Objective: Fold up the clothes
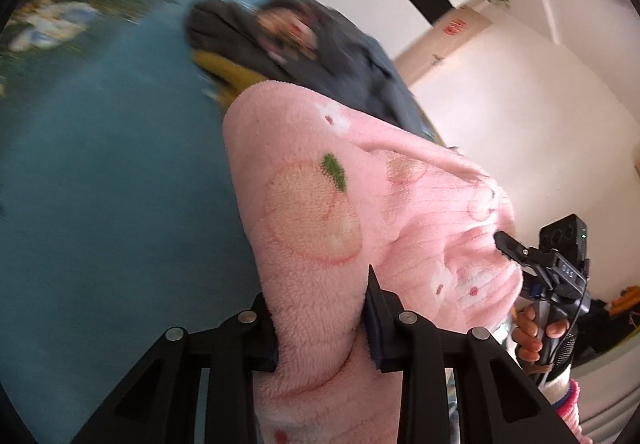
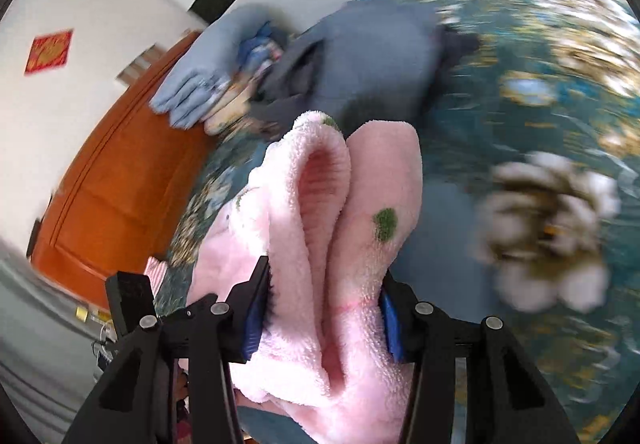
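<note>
A pink fleece garment (image 1: 320,212) with peach and leaf prints hangs lifted above the bed, held at two places. My left gripper (image 1: 320,308) is shut on a thick fold of it; the fleece hides the left finger's tip. In the left wrist view my right gripper (image 1: 516,250) grips the garment's far right edge, with a person's hand (image 1: 528,332) on its handle. In the right wrist view, my right gripper (image 2: 324,276) is shut on bunched folds of the pink garment (image 2: 320,204), which bulge up between the blue pads (image 2: 252,320).
The bed has a teal floral cover (image 1: 100,184) (image 2: 520,124). A dark grey clothes pile (image 1: 304,44) (image 2: 372,56) lies at its far side over something yellow (image 1: 232,72). Light blue folded clothes (image 2: 200,84) sit near an orange wooden panel (image 2: 112,184). White walls stand beyond.
</note>
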`<act>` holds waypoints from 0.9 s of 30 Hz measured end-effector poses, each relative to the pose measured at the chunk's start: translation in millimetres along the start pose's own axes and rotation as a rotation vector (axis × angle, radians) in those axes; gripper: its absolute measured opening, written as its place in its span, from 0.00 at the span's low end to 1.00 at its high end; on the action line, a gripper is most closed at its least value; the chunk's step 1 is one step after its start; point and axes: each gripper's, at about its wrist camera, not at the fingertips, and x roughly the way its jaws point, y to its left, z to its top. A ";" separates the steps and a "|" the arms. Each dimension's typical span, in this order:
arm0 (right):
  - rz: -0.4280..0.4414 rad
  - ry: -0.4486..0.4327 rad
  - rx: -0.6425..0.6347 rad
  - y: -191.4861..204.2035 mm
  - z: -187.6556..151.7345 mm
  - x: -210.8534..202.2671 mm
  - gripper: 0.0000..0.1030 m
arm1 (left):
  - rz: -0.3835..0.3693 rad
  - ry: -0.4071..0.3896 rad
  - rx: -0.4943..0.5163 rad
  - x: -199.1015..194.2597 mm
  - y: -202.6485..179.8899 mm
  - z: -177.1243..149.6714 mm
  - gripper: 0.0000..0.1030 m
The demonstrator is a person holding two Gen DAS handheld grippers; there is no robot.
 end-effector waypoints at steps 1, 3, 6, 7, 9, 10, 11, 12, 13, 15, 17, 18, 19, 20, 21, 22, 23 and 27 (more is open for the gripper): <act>0.019 0.013 -0.013 16.1 2.5 17.6 0.48 | 0.028 -0.006 0.002 -13.2 13.1 10.3 0.32; 0.055 0.039 -0.026 44.0 6.1 52.5 0.48 | 0.113 -0.027 0.018 -42.6 41.5 32.2 0.32; 0.101 0.085 -0.037 84.6 6.3 108.4 0.48 | 0.190 -0.050 0.016 -80.6 86.3 57.5 0.32; 0.111 0.100 -0.040 99.0 4.6 128.9 0.48 | 0.215 -0.060 0.009 -91.3 101.2 67.4 0.32; 0.133 0.123 -0.030 122.0 2.7 165.5 0.48 | 0.265 -0.077 -0.006 -109.9 134.7 83.1 0.32; 0.146 0.137 -0.012 131.9 2.6 185.0 0.48 | 0.284 -0.075 -0.013 -118.5 158.0 87.7 0.32; 0.157 0.151 0.004 141.6 2.0 204.3 0.48 | 0.302 -0.071 -0.026 -126.4 178.6 94.2 0.32; 0.159 0.166 0.012 150.9 0.3 222.9 0.48 | 0.319 -0.066 -0.039 -131.3 191.0 99.8 0.32; 0.157 0.183 0.014 160.5 -1.4 241.2 0.48 | 0.337 -0.064 -0.044 -133.6 197.3 100.7 0.32; 0.161 0.203 0.024 174.2 -6.7 268.8 0.48 | 0.381 -0.068 -0.044 -145.4 216.4 108.5 0.32; 0.168 0.222 0.032 186.9 -13.5 295.1 0.48 | 0.415 -0.083 -0.048 -155.3 233.6 113.4 0.32; 0.173 0.226 0.028 192.3 -18.0 306.5 0.48 | 0.425 -0.093 -0.061 -155.5 243.9 116.6 0.32; 0.172 0.227 0.026 195.8 -22.3 313.6 0.48 | 0.434 -0.104 -0.074 -155.6 254.2 119.8 0.32; 0.173 0.226 0.030 198.1 -27.3 321.4 0.48 | 0.443 -0.114 -0.095 -155.2 265.5 121.5 0.32; 0.171 0.230 0.037 199.0 -32.7 329.7 0.48 | 0.451 -0.118 -0.123 -154.0 276.6 123.1 0.32; 0.166 0.236 0.044 198.6 -36.7 334.8 0.48 | 0.459 -0.116 -0.145 -151.5 286.0 124.8 0.32; 0.158 0.241 0.047 197.7 -40.0 339.4 0.48 | 0.466 -0.114 -0.162 -148.4 294.1 122.8 0.32; 0.123 0.251 0.049 188.2 -41.0 349.9 0.48 | 0.462 -0.128 -0.202 -141.7 313.9 112.9 0.35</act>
